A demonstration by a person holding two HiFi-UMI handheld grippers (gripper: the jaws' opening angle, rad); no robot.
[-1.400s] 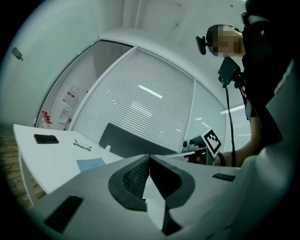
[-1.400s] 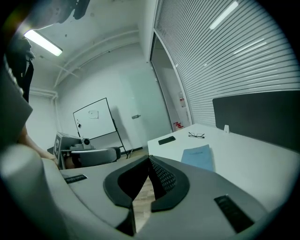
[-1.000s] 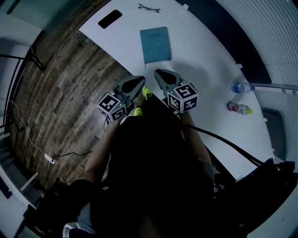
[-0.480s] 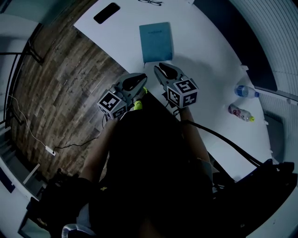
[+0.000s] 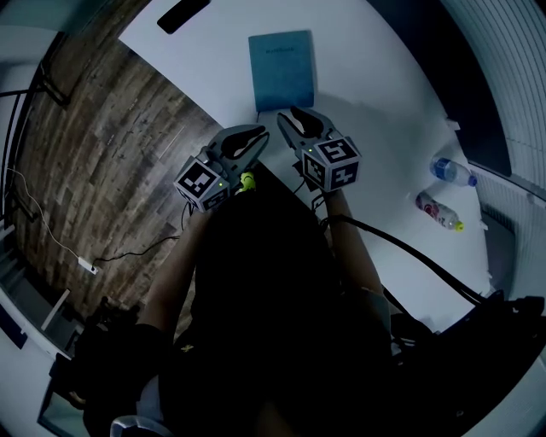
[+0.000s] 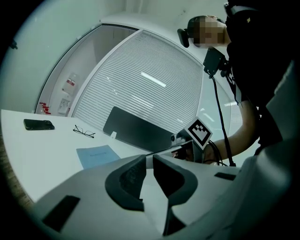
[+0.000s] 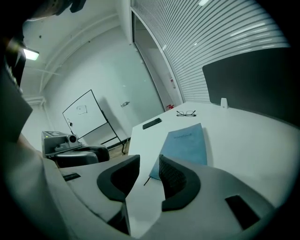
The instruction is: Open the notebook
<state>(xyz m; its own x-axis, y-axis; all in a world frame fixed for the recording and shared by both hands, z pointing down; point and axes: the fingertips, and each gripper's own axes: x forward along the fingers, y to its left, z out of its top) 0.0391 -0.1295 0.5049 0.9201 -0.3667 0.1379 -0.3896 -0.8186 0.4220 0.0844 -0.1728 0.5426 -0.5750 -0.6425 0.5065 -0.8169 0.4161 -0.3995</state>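
A closed blue notebook (image 5: pixel 281 68) lies flat on the white table (image 5: pixel 375 111); it also shows as the notebook (image 6: pixel 98 155) and the notebook (image 7: pixel 185 143) in the gripper views. My right gripper (image 5: pixel 286 115) hovers just short of the notebook's near edge, slightly above the table. My left gripper (image 5: pixel 258 134) sits beside it to the left, at the table's near edge. In the left gripper view the left gripper (image 6: pixel 149 161) has a narrow gap, and in the right gripper view the right gripper (image 7: pixel 149 165) has a wider one. Both pairs of jaws are opening with nothing between them.
A black phone (image 5: pixel 183 13) lies at the table's far left corner, with glasses (image 7: pixel 186 113) beyond the notebook. Two plastic bottles (image 5: pixel 452 171) (image 5: pixel 439 212) lie at the right. Wooden floor (image 5: pixel 111 154) is left of the table. A dark screen (image 6: pixel 140 131) stands behind.
Both grippers have moved forward and down toward the notebook's near edge. Their jaws have parted a little.
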